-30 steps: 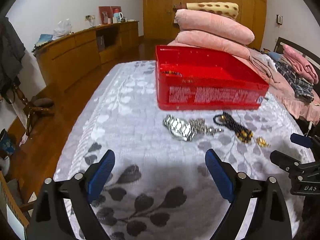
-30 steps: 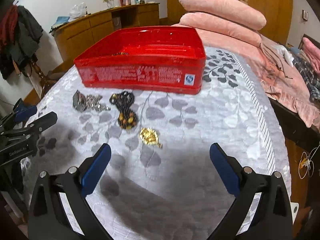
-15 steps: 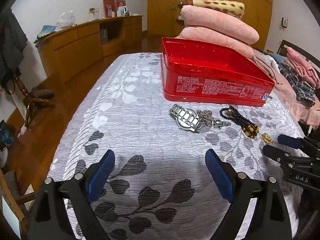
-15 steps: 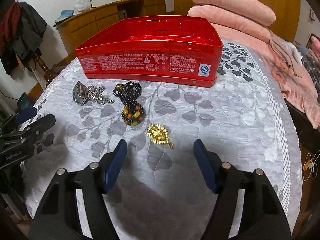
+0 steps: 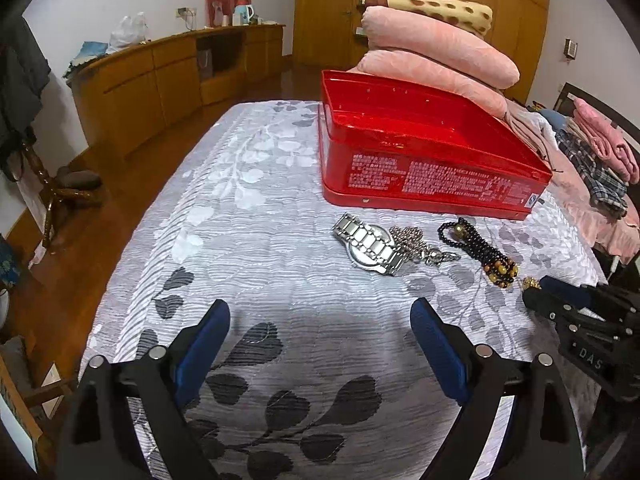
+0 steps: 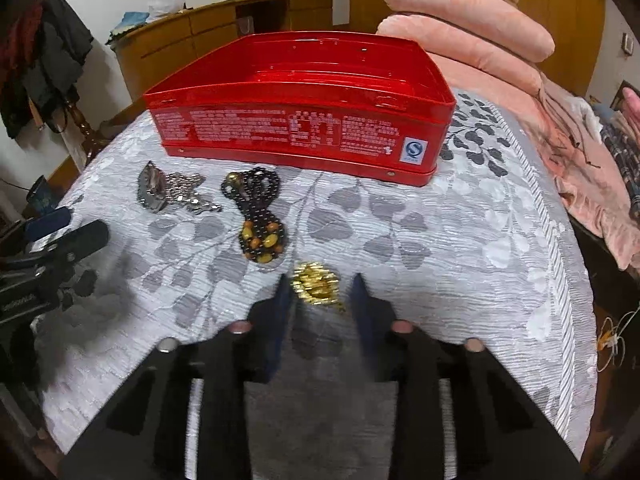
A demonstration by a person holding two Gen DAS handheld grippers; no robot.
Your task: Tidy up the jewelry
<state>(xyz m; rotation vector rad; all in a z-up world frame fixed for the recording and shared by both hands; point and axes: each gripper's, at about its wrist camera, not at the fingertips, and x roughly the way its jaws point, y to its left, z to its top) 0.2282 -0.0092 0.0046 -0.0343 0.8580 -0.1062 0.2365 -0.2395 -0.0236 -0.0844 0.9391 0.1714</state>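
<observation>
Left wrist view – left gripper (image 5: pixel 320 340) hangs over the grey leaf-print bedspread (image 5: pixel 248 240) with its blue pads spread wide and nothing between them, same as a second ago; the hand has barely shifted. Red tin (image 5: pixel 420 160) sits open at the far side of the bed. Just in front of it, in a row: silver watch (image 5: pixel 368 244), silver chain (image 5: pixel 416 242) touching the watch, dark bead bracelet (image 5: pixel 478 246). At the right edge the right gripper (image 5: pixel 538 294) has its tips down at a speck of gold, mostly hidden from here

Right wrist view – this is where the change is. Right gripper (image 6: pixel 318 292) had its jaws wide a second ago; they have just been closing and now stand narrow on either side of the gold brooch (image 6: pixel 316 284), which lies on the bedspread between the pads. Motion blur on the fingers, so I cannot tell if the pads actually press on it yet. Bracelet just beyond the brooch, watch and chain further left, tin behind them all

Meaning – the pick of the brooch looks underway; nothing visibly dropped in the tin yet from this angle, four pieces left on the bed
</observation>
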